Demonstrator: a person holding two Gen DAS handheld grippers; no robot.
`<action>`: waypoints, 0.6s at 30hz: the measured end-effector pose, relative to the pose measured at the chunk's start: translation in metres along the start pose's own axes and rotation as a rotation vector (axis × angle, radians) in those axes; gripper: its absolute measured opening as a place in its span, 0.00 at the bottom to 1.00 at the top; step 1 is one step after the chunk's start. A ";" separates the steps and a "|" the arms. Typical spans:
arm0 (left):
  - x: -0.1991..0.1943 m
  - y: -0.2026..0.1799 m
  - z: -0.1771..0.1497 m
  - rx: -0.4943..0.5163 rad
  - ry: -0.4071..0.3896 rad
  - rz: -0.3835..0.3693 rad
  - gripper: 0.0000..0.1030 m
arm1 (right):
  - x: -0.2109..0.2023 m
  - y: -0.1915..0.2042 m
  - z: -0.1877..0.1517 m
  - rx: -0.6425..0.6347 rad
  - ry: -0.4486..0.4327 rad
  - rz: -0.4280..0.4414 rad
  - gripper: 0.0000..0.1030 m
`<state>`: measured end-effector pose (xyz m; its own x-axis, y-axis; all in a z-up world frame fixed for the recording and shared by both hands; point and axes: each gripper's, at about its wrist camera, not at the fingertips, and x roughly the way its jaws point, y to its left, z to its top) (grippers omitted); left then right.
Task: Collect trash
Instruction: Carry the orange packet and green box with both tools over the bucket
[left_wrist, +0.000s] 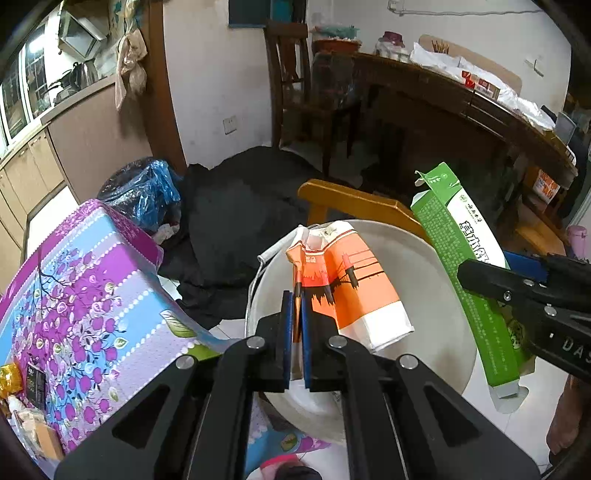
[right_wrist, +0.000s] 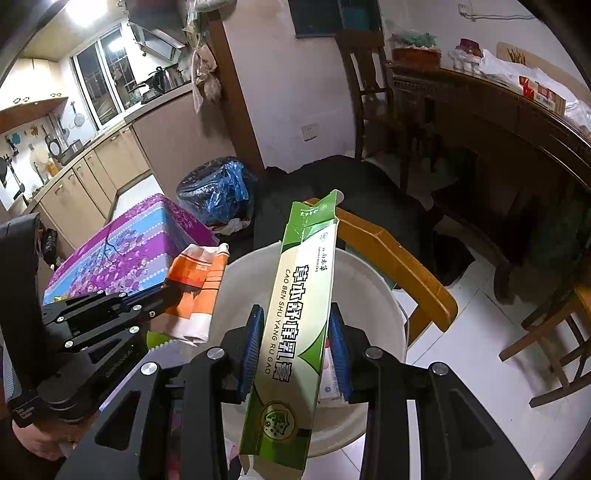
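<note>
Floral box (left_wrist: 85, 291): I see it at far left, beside the white bucket (left_wrist: 424, 266).
Left gripper (left_wrist: 296, 332): clenched on the orange carton (left_wrist: 347, 288), which I hold above the bucket mouth.
Right gripper (right_wrist: 297, 345): grasping the green toothpaste box (right_wrist: 295, 328), tilted over the same bucket.

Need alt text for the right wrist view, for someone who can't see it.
The right gripper clamps a long green box above a white bucket. At left, the left gripper holds an orange-and-white carton beside a purple floral box.
</note>
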<state>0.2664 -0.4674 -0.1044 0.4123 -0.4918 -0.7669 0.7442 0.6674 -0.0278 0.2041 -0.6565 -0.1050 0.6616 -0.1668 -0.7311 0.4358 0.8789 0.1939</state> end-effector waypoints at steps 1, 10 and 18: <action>0.001 -0.002 0.001 0.002 0.001 0.000 0.03 | 0.002 -0.001 -0.001 0.001 0.000 -0.001 0.35; 0.009 -0.007 0.002 0.011 0.012 0.003 0.03 | 0.008 -0.003 -0.002 0.005 0.004 -0.001 0.35; 0.011 -0.005 0.002 0.005 0.018 0.011 0.03 | 0.012 -0.003 -0.003 0.008 0.002 -0.004 0.35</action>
<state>0.2683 -0.4771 -0.1121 0.4115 -0.4742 -0.7783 0.7423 0.6698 -0.0157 0.2088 -0.6600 -0.1169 0.6587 -0.1689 -0.7332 0.4429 0.8748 0.1964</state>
